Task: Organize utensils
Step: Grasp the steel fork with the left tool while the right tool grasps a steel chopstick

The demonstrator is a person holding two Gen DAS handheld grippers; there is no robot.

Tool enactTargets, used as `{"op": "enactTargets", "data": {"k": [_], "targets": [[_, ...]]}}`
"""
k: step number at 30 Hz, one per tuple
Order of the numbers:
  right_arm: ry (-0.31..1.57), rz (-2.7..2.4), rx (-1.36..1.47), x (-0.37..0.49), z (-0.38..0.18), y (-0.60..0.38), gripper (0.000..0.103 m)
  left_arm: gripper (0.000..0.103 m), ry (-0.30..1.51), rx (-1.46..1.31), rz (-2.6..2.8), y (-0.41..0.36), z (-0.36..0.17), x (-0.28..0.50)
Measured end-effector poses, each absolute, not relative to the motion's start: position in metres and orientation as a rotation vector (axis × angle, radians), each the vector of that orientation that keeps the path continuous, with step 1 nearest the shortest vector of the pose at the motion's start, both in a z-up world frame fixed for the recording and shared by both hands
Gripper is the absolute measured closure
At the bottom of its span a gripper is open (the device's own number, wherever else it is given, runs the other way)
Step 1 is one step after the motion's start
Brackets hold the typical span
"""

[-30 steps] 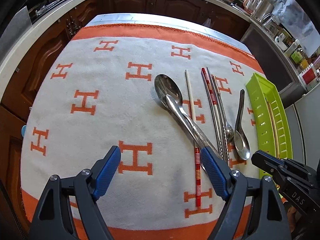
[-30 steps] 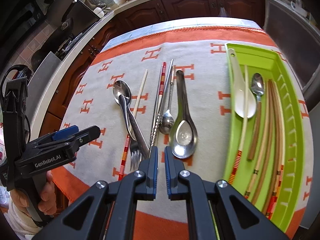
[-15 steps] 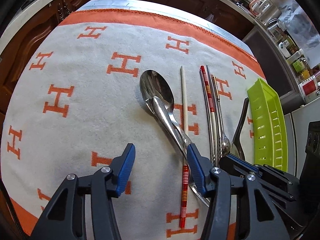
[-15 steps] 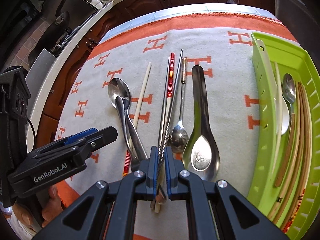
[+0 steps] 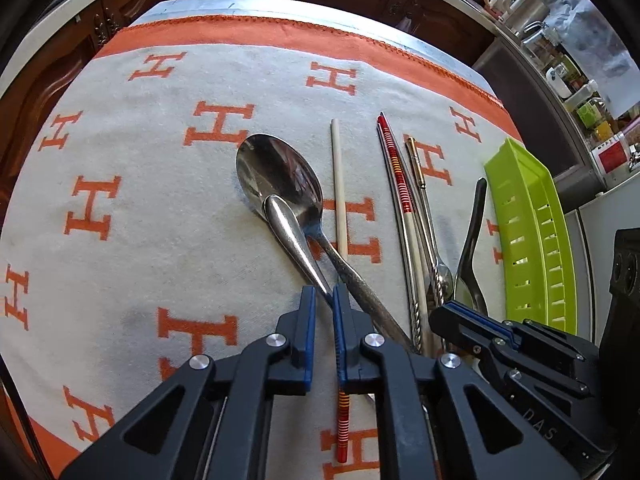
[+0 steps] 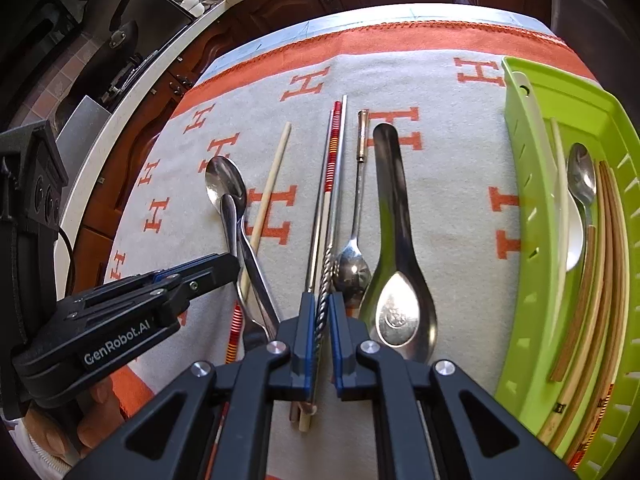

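Note:
Utensils lie side by side on an orange-and-white cloth. My left gripper (image 5: 323, 308) is shut on the thin neck of a steel fork (image 5: 288, 232), whose rounded handle end rests on a large spoon (image 5: 280, 172). From the right wrist view the left gripper (image 6: 228, 266) meets the fork (image 6: 230, 216) from the left. My right gripper (image 6: 321, 320) is shut low over the chopsticks. A twisted metal chopstick (image 6: 322, 300) shows in the slot between its fingers, and I cannot tell whether it is gripped. A green tray (image 6: 532, 184) stands to the right.
On the cloth lie a white chopstick (image 6: 272, 184), a red-banded chopstick (image 6: 331, 148), a teaspoon (image 6: 352, 268) and a steel soup spoon (image 6: 396, 272). The tray holds a white spoon (image 6: 574, 240), a small spoon and several chopsticks. Dark cabinets ring the table.
The left jaws went from wide open to shut around the fork's neck. Both grippers sank toward the cloth, and the right one came over the chopsticks while staying shut.

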State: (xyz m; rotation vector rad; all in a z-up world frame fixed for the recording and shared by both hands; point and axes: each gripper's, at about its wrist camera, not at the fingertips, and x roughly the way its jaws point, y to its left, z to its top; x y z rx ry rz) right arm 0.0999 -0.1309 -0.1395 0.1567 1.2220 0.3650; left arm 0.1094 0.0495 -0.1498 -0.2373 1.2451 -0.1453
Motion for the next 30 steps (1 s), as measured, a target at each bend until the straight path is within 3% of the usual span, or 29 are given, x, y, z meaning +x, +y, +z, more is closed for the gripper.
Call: {"op": "enactTargets", "data": {"k": [8,13,18,25,30], "targets": [[1.209,0.382,0.174,0.09,-0.136,-0.139,0.097,0.1,1.288,-0.258,-0.115,0.078,-0.155,0.103],[1.192,0.398,0.194,0.086,-0.132,-0.143,0.097,0.078,1.311,-0.387,-0.156,0.081,-0.152,0.103],[1.184,0.412,0.203,0.083,-0.13,-0.146,0.097,0.078,1.298,-0.305,-0.155,0.059,-0.151,0.104],[1.176,0.421,0.222,0.08,-0.131,-0.152,0.096,0.092,1.277,-0.234,-0.129,0.037,-0.15,0.109],[1.167,0.434,0.234,0.079,-0.13,-0.157,0.097,0.094,1.277,-0.246,-0.097,0.035,-0.153,0.114]]}}
